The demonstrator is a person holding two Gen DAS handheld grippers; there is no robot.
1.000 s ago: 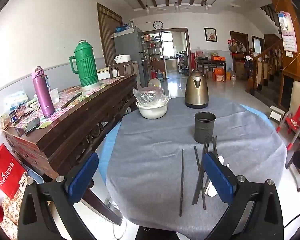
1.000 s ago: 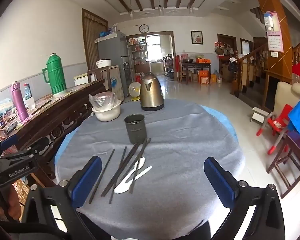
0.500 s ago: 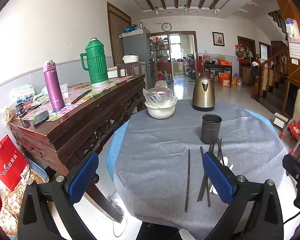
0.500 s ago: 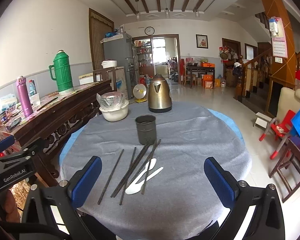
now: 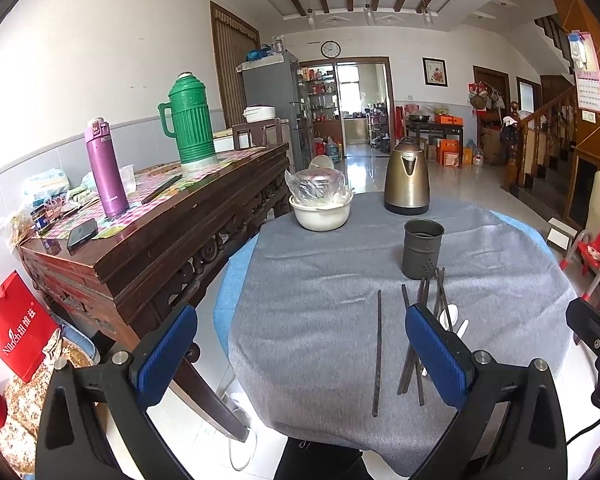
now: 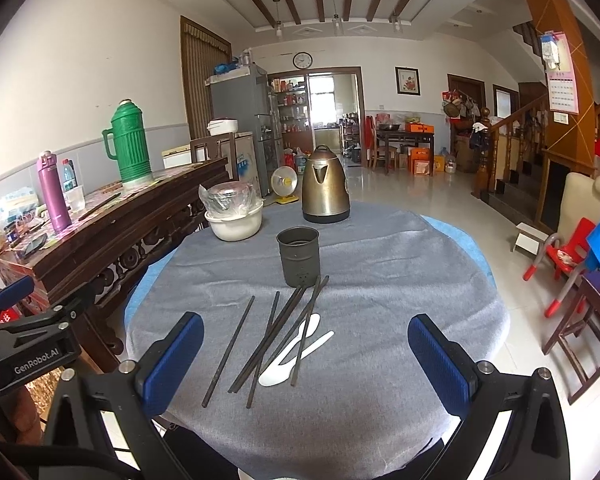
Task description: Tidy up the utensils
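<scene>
here both the left hand-held gripper and right hand-held gripper gape wide above the chopsticks.

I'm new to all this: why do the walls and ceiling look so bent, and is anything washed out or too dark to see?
Left wrist view: a fisheye lens bows the walls and ceiling beams, corners fall black, the floor under the table edge is blown white. Right wrist view: same curving, the bright doorway is overexposed, but the chopsticks and holder cup are sharp and evenly lit.
</scene>
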